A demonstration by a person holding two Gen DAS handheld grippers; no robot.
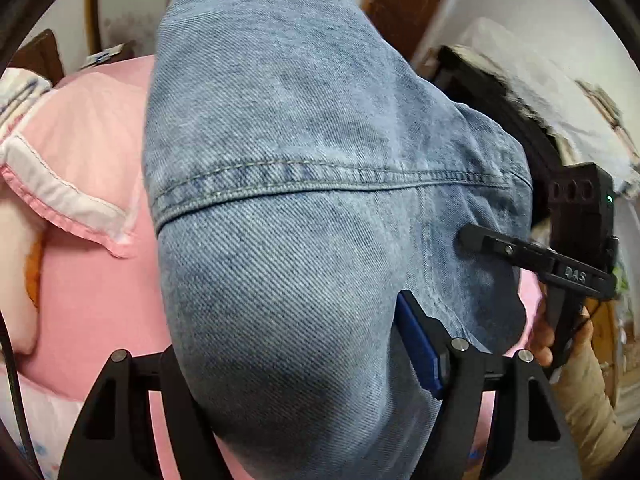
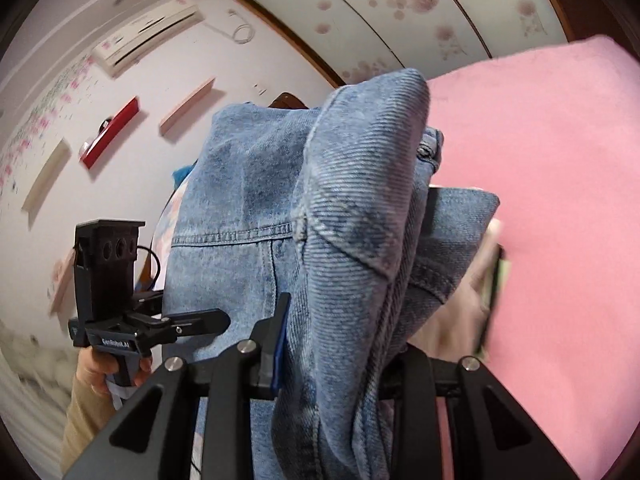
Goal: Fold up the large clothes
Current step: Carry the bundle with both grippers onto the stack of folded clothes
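Note:
A blue denim garment point(image 1: 304, 208) with a stitched seam hangs in front of the left wrist camera and drapes over my left gripper point(image 1: 288, 368), which is shut on its fabric. Only the right finger point(image 1: 420, 344) with its blue pad shows; the other is covered. In the right wrist view the denim point(image 2: 352, 240) is bunched between the jaws of my right gripper point(image 2: 344, 344), shut on it. The right gripper also shows in the left view point(image 1: 472, 238), pinching the cloth's right edge. The left gripper shows in the right view point(image 2: 216, 320), holding the denim's left side.
A pink bed sheet point(image 1: 92, 304) lies below, with a pink-and-white pillow point(image 1: 68, 184) at the left. The sheet fills the right of the right wrist view point(image 2: 552, 152). Wall shelves point(image 2: 112, 132), an air conditioner point(image 2: 148, 34) and a wardrobe stand behind.

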